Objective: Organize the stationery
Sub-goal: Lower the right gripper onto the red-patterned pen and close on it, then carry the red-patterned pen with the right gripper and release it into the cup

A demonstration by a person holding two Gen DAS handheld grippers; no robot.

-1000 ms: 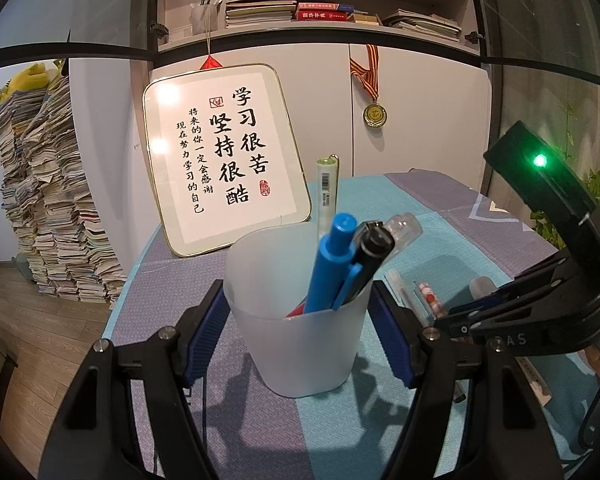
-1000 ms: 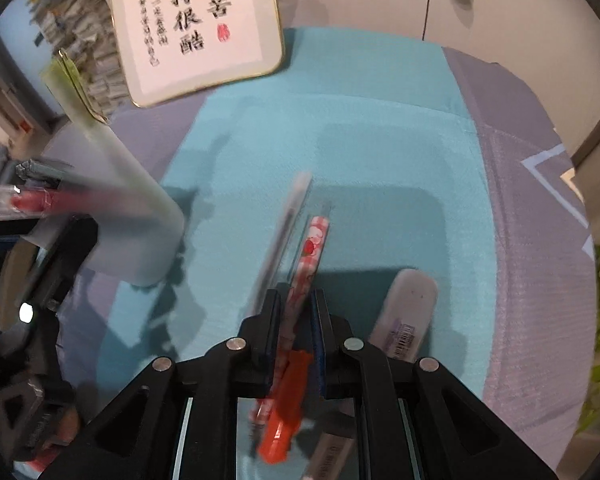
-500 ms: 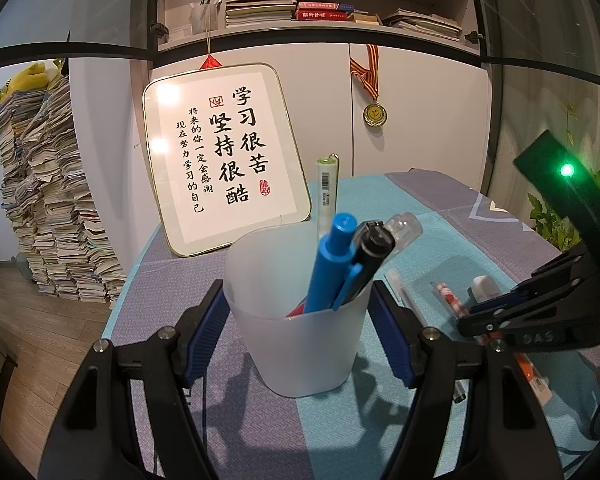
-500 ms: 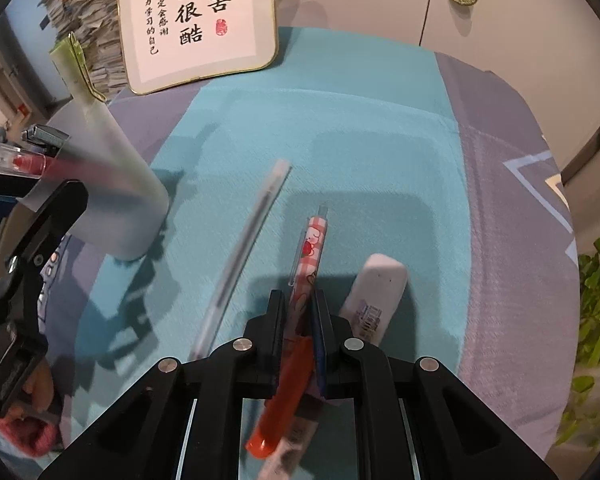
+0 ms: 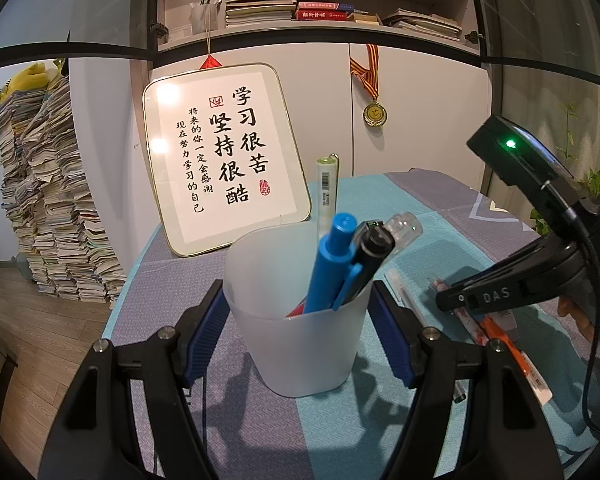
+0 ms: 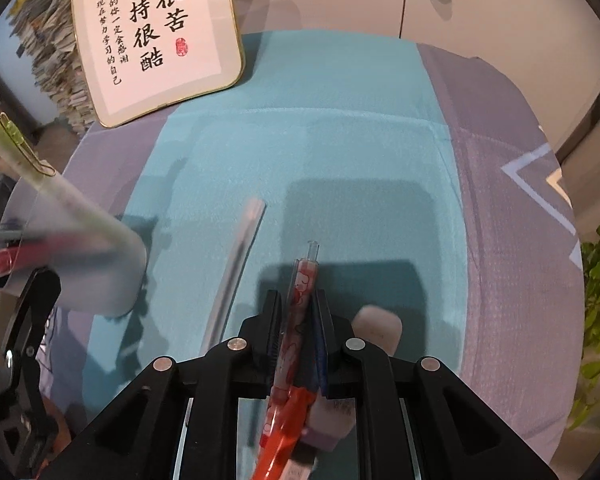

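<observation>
My left gripper (image 5: 298,320) is shut on a frosted white pen cup (image 5: 300,328) that stands on the table and holds several pens: a blue one (image 5: 332,264), a black one (image 5: 370,256) and a pale green one (image 5: 326,192). My right gripper (image 6: 298,312) is shut on a red-and-white patterned pen (image 6: 296,316), held lifted off the cloth to the right of the cup. The cup also shows at the left of the right wrist view (image 6: 80,272). The right gripper shows in the left wrist view (image 5: 512,292).
A clear pen (image 6: 236,272) and a white eraser (image 6: 376,332) lie on the teal and purple tablecloth (image 6: 340,140). An orange pen (image 5: 512,356) lies to the cup's right. A framed calligraphy board (image 5: 220,156) leans at the table's back. A paper stack (image 5: 48,208) stands on the floor to the left.
My right gripper has risen with the patterned pen, which is now clear of the cloth. The left gripper and the cup have not moved.
</observation>
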